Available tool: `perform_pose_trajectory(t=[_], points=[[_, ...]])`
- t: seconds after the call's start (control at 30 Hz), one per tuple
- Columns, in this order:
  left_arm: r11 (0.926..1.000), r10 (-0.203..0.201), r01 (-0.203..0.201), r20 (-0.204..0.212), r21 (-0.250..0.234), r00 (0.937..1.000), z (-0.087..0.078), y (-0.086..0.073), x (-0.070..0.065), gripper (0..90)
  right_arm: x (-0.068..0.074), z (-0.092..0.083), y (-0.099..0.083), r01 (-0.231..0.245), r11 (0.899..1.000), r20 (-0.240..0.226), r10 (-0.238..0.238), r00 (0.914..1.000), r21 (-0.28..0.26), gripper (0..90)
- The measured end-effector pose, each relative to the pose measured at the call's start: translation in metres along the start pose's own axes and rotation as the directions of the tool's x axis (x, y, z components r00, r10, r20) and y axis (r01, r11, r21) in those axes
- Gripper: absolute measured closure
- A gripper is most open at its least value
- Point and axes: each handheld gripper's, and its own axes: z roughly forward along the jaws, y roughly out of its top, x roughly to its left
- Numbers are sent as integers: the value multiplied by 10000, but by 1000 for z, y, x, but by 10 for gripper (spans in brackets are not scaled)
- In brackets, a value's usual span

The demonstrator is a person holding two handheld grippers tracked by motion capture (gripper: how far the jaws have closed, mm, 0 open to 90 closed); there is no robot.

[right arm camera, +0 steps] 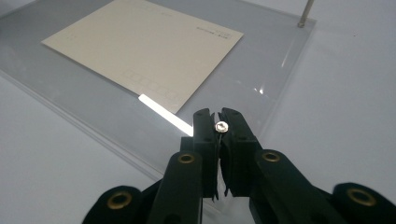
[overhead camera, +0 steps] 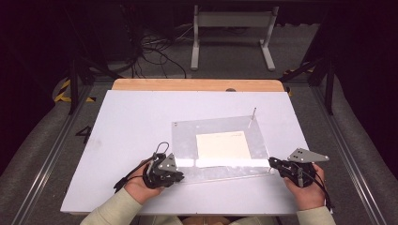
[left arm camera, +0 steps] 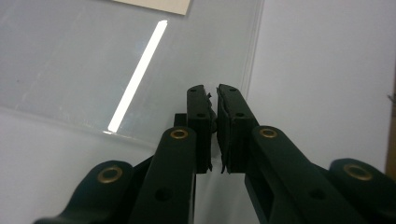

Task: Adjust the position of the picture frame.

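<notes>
Both forearms entered from the near edge in the high view, sleeves visible at the wrists. The left hand (overhead camera: 141, 185) gripped the left gripper (overhead camera: 180, 176) with its jaws pointed toward the right and slightly forward; the jaws stood nearly together, a thin gap between the pads, nothing held. The right hand (overhead camera: 307, 190) gripped the right gripper (overhead camera: 271, 162) with its jaws pointed toward the left; those jaws were closed on a small screw (right arm camera: 221, 126) at their tips.

Cream card (overhead camera: 223, 147); clear plate (overhead camera: 184, 140); silver screw (right arm camera: 221, 126)
</notes>
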Motion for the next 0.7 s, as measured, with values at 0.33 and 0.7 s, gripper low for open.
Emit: perform_pose_trajectory(t=[0.33,0.7], points=[[9996,243,-241,149,-134,9996,6,6,-5,842,-17,25,55,572,9967,913,-518,9945,-568,850],[9992,365,-361,262,-146,9990,11,13,-7,843,-45,105,83,82,9992,939,-46,9956,-381,844]])
